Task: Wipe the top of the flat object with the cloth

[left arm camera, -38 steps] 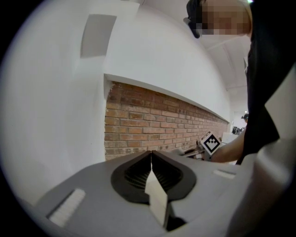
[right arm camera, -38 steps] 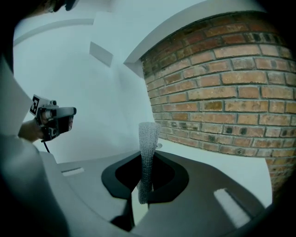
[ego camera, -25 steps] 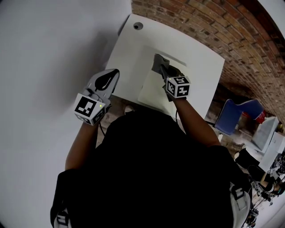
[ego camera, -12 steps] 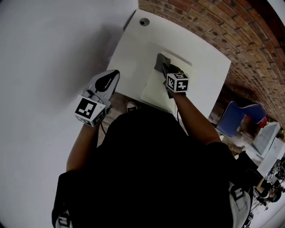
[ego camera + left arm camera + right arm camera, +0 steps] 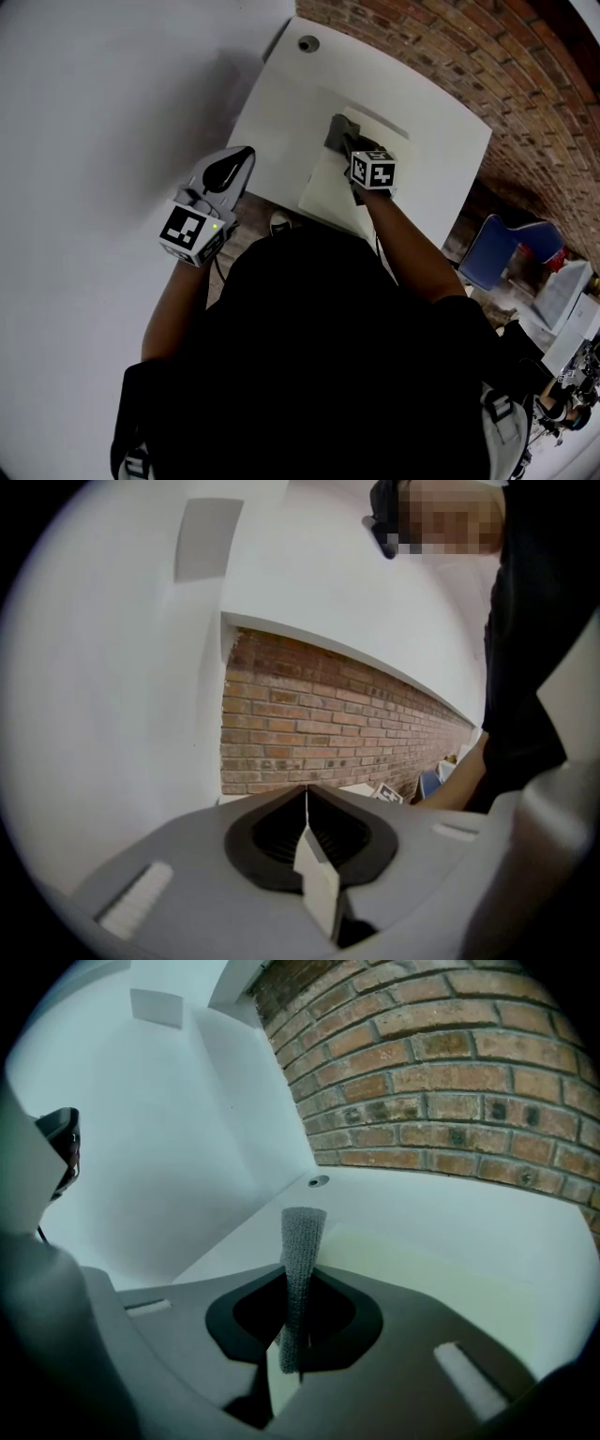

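A pale, flat rectangular board (image 5: pixel 330 187) lies on the white table (image 5: pixel 281 103), seen as a faint yellowish sheet (image 5: pixel 394 1251) in the right gripper view. My right gripper (image 5: pixel 349 148) is shut on a grey knitted cloth (image 5: pixel 337 129), and the cloth (image 5: pixel 300 1251) stands pinched between its jaws over the board's far part. The left gripper (image 5: pixel 236 161) hangs off the table's left side, near the white wall. Its jaws (image 5: pixel 307 799) meet with nothing between them.
A round hole (image 5: pixel 307 43) sits in the table's far left corner, also visible as a small grommet (image 5: pixel 319 1181). A brick wall (image 5: pixel 450 47) runs behind the table. A blue chair (image 5: pixel 502 248) and clutter stand at the right.
The right gripper with the cloth has barely shifted over the board's far end. The head view has drifted slightly. The left gripper stays put.
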`<state>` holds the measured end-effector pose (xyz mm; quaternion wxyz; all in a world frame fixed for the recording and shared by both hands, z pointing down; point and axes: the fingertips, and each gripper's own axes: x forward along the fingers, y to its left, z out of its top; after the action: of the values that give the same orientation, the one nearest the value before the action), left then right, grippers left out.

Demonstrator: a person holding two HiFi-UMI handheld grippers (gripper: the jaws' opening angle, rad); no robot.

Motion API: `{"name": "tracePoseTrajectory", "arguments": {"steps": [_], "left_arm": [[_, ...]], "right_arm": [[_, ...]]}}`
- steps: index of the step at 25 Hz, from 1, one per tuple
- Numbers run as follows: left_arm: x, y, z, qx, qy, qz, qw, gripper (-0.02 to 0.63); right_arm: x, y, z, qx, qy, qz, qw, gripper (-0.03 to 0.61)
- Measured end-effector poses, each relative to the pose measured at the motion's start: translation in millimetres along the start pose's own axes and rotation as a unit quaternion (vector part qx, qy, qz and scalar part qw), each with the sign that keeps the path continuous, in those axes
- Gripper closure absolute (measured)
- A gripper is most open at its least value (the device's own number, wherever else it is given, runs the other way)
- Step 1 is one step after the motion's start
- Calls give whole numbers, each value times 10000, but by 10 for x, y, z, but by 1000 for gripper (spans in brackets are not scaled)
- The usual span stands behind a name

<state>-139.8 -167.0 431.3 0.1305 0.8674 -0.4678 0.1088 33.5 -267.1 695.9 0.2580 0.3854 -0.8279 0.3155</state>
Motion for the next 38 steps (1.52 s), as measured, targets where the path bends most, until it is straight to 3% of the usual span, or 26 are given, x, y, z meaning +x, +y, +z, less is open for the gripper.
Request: {"name": "tracePoseTrajectory", "arguments": {"steps": [14,26,38], "left_arm": [[71,3,-11,19,15,-104,9999,611],[259,-47,-13,63,-18,-429,9991,611],[444,-194,19,138,53,-753,9971,611]], "right_arm": [[-96,-284,-231,271,146,-296,9991,566],[-446,-834,-510,634,164,-896,9938,566],[-860,-1484,-667,633,255,-1531,9859,566]]}}
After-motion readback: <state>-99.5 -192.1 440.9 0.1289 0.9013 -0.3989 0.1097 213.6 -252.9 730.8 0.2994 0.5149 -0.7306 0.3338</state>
